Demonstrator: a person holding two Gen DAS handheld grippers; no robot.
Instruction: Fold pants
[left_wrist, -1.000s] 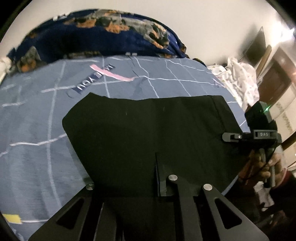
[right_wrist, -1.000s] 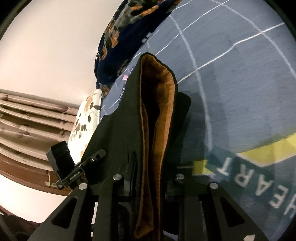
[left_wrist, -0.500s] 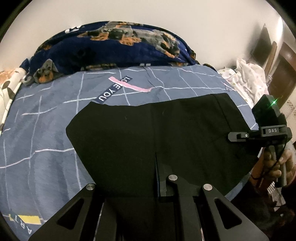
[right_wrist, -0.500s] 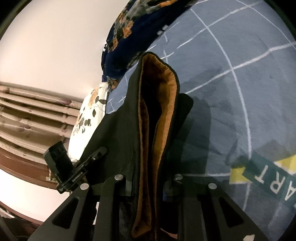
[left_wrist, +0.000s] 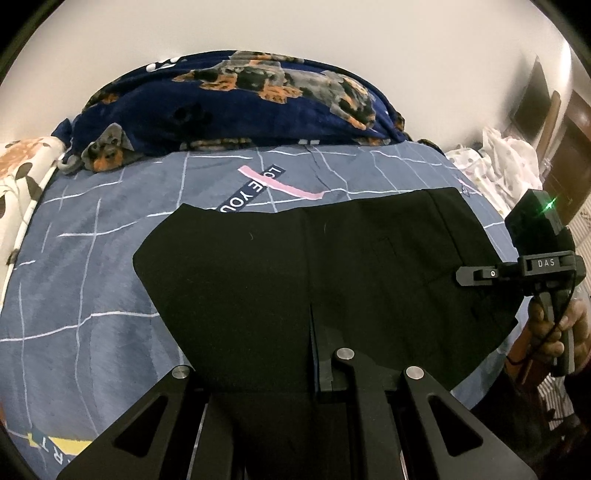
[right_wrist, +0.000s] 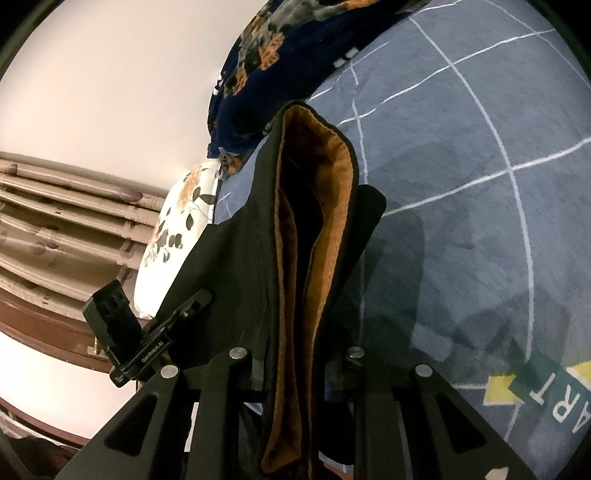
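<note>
Tools clenching black pants (left_wrist: 332, 266): left tool (left_wrist: 314, 369) pinching the near hem, right tool (right_wrist: 299, 373) gripping a bunched, brown-lined edge (right_wrist: 325, 192). Pants hanging partly lifted, draping onward over the blue bed sheet (left_wrist: 92, 266). Probably handling soft, limp and light, sagging between grips; holding at corners and hems likely keeping folds square. Farther back, dog-print blanket (left_wrist: 229, 107) lying against the wall.

Pants (left_wrist: 303, 266): matt black cloth, fuzzy tan lining. Bedsheet (left_wrist: 74, 295): soft matt cotton. Blanket (left_wrist: 240, 107): plush fleece.
</note>
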